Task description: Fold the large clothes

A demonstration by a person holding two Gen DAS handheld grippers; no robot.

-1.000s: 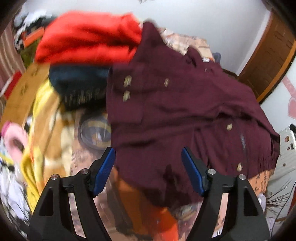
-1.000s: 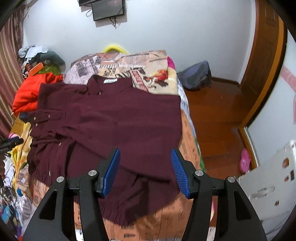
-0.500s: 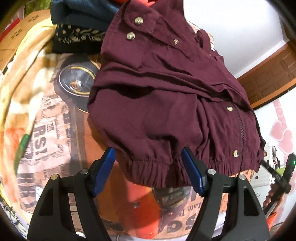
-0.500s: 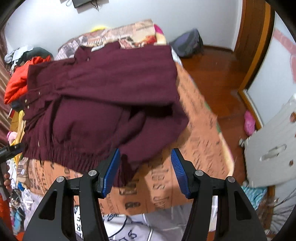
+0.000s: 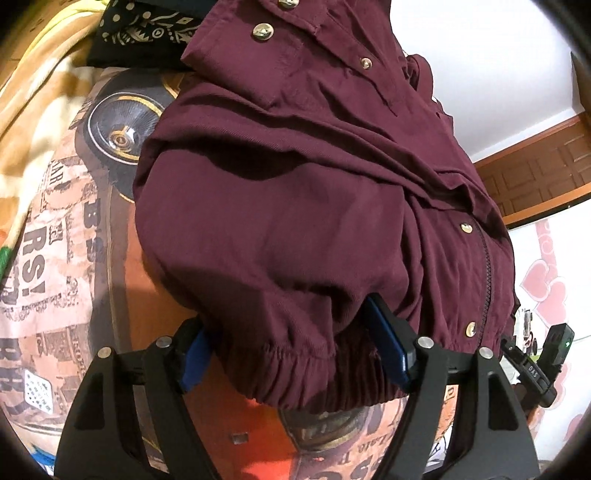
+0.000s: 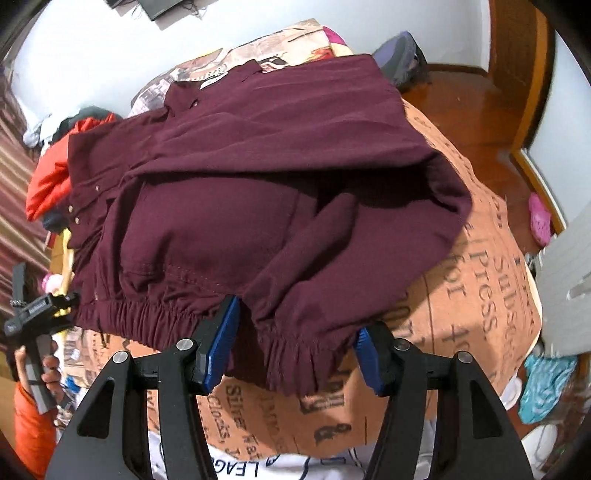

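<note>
Straddling jacket (image 5: 295, 206) hem | left gripper (image 5: 295, 354) open | right gripper (image 6: 291, 343) opening

A dark maroon jacket (image 6: 236, 177) lies spread on the bed, rumpled, its sleeve folded in across the body. It has brass snap buttons (image 5: 263, 31), a zip down its front, and a gathered elastic hem (image 5: 295, 354) that hangs slightly over the bed's near edge.
</note>
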